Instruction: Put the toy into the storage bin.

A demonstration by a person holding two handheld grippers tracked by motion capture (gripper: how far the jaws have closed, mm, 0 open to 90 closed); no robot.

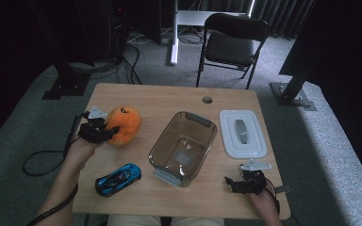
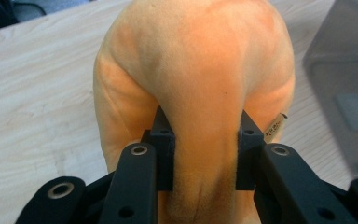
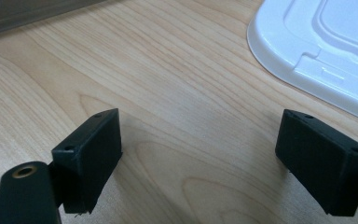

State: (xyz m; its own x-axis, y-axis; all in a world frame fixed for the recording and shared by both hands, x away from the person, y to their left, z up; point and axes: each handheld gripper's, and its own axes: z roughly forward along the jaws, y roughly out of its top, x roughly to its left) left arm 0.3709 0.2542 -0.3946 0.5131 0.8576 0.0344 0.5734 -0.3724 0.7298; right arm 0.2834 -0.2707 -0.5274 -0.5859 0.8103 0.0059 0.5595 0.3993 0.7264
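An orange plush toy (image 1: 124,124) is pinched by my left gripper (image 1: 104,133) at the left of the wooden table (image 1: 155,99). In the left gripper view both pads dig into the orange plush toy (image 2: 200,70), squeezing a fold of it between them; the left gripper (image 2: 205,140) is shut on it. The toy looks raised off the tabletop. My right gripper (image 1: 235,182) rests near the table's front right corner, jaws wide apart. In the right gripper view the right gripper (image 3: 205,163) holds nothing, with bare wood between its pads.
A clear brownish plastic container (image 1: 183,147) stands open mid-table. Its white lid (image 1: 242,133) lies to the right, and the lid's edge (image 3: 326,51) shows ahead of the right gripper. A blue toy car (image 1: 118,179) sits near the front edge. A black folding chair (image 1: 231,42) stands beyond the table.
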